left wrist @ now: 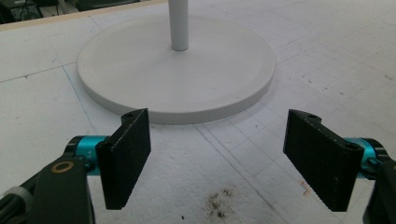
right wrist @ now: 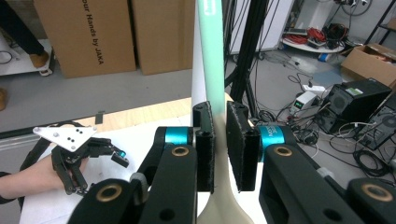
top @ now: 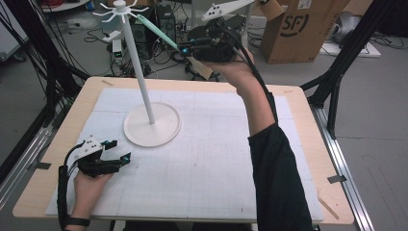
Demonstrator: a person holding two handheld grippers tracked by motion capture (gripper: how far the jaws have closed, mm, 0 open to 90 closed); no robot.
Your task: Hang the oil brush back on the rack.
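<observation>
A white stand rises from a round base (top: 152, 125) on a thin pole (top: 139, 67) to a ring of hooks (top: 120, 9). My right gripper (top: 188, 48) is raised beyond the table's far edge, shut on a utensil with a long mint-green handle (top: 156, 30) and a beige head (top: 199, 67). The handle's tip lies close to the hooks. In the right gripper view the pads (right wrist: 204, 149) clamp the handle (right wrist: 212, 56). My left gripper (top: 119, 150) rests low on the mat, open and empty, facing the base (left wrist: 140, 74).
A white gridded mat (top: 216, 159) covers the wooden table. Behind the table stand a cardboard box (top: 303, 29), a computer tower (top: 166, 19) and tangled cables on the floor. Black frame posts (top: 337, 72) flank the table's right side.
</observation>
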